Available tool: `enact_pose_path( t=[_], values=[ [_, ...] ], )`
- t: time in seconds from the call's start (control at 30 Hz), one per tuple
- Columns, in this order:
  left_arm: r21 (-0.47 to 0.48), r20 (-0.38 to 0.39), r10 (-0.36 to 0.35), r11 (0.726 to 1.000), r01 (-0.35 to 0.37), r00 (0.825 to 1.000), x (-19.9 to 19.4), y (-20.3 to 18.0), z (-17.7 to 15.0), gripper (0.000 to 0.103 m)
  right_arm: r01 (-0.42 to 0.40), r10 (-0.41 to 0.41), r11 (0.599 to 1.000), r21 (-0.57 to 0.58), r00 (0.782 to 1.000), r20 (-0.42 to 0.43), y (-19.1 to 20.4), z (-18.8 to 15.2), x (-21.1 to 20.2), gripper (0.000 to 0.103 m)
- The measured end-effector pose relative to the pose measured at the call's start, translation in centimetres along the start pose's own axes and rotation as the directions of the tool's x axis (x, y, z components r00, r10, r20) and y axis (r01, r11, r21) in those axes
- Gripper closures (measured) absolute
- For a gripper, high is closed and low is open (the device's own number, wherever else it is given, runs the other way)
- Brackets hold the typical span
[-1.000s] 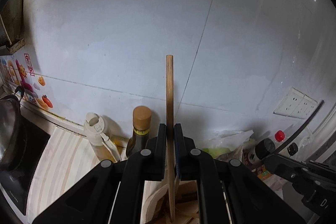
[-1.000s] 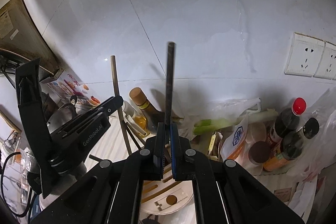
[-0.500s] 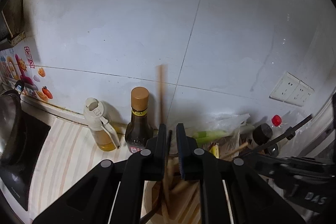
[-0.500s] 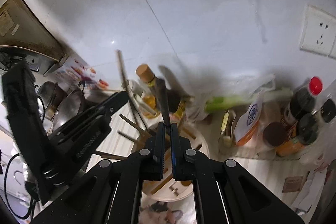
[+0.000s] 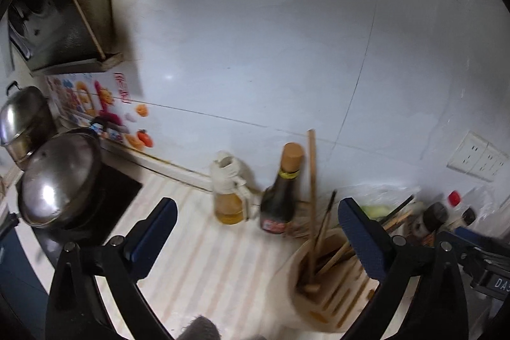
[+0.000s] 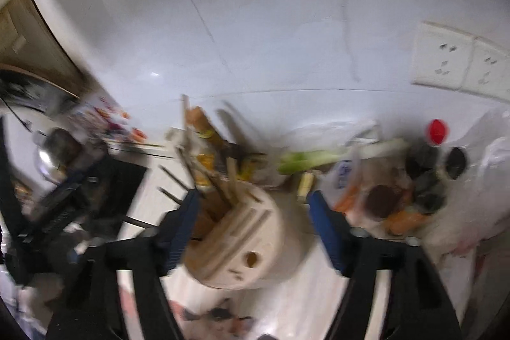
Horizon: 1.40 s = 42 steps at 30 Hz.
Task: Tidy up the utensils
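Note:
A cream utensil holder (image 5: 322, 285) with slots stands on the striped counter and holds several wooden and dark chopsticks. A long wooden chopstick (image 5: 311, 180) stands upright in it. My left gripper (image 5: 255, 231) is open and empty, up and to the left of the holder. In the right wrist view the holder (image 6: 245, 244) lies between the fingers of my right gripper (image 6: 251, 222), which is open and empty just above it. The left gripper also shows in the right wrist view (image 6: 63, 196).
A dark sauce bottle (image 5: 282, 190) and an oil bottle (image 5: 229, 190) stand by the wall behind the holder. A wok (image 5: 57, 177) sits on the stove at left. Bottles, bags and a leek (image 6: 318, 158) crowd the right. Wall sockets (image 6: 455, 56) are at right.
Both grippers have opened and let go of their chopsticks, which now stand in the holder. Both have drawn back; the left one has swung to the left.

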<state>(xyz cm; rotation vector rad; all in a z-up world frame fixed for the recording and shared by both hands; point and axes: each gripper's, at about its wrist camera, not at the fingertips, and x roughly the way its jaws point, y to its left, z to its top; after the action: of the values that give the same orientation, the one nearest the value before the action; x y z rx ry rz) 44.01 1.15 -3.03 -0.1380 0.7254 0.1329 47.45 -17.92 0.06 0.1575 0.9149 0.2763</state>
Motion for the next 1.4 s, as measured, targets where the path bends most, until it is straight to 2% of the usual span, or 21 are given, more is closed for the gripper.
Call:
enact_pose_path(
  t=[0.03,0.07,0.1,0.23,0.43,0.63,0.83,1.0,1.4],
  values=[
    [0.005,0.007,0.017,1.000,-0.017,1.000,-0.2,0.1,-0.5,0.000,0.038,-0.038,0.999,-0.020,0.999,0.004,0.2,-0.6,0.2,0.009],
    [0.008,0.009,0.025,1.000,-0.025,1.000,-0.3,0.2,-1.0,0.000,0.078,-0.077,0.996,-0.036,0.997,0.005,0.3,-1.1,0.3,0.006],
    [0.012,0.007,0.030,0.999,-0.030,1.000,-0.4,0.2,-1.5,0.000,0.124,-0.123,0.991,-0.056,0.992,0.009,0.5,-1.7,0.5,0.004],
    [0.024,-0.023,0.039,0.999,-0.038,0.999,-0.4,0.1,-3.5,0.000,0.194,-0.193,0.976,-0.099,0.981,0.019,0.8,-3.9,1.4,0.001],
    [0.045,-0.055,0.061,0.997,-0.059,0.997,-1.0,-0.9,-5.9,0.000,0.204,-0.202,0.973,-0.104,0.979,0.032,0.7,-5.5,1.5,0.001],
    [0.041,-0.050,0.093,0.995,-0.091,0.994,-3.0,-1.3,-7.1,0.000,0.219,-0.208,0.969,-0.111,0.973,0.103,0.4,-6.0,-1.1,0.001],
    [0.047,-0.027,0.097,0.994,-0.096,0.995,-7.3,-2.0,-8.6,0.000,0.234,-0.211,0.964,-0.123,0.961,0.176,0.0,-7.6,-5.8,0.001],
    [0.052,-0.004,0.096,0.994,-0.095,0.995,-12.3,-2.4,-10.2,0.000,0.237,-0.210,0.965,-0.112,0.954,0.214,0.0,-10.4,-10.7,0.001],
    [0.096,0.044,0.040,0.994,-0.044,0.998,-24.9,-0.3,-15.1,0.000,0.298,-0.263,0.953,-0.052,0.903,0.341,4.3,-20.4,-25.2,0.000]
  ],
)
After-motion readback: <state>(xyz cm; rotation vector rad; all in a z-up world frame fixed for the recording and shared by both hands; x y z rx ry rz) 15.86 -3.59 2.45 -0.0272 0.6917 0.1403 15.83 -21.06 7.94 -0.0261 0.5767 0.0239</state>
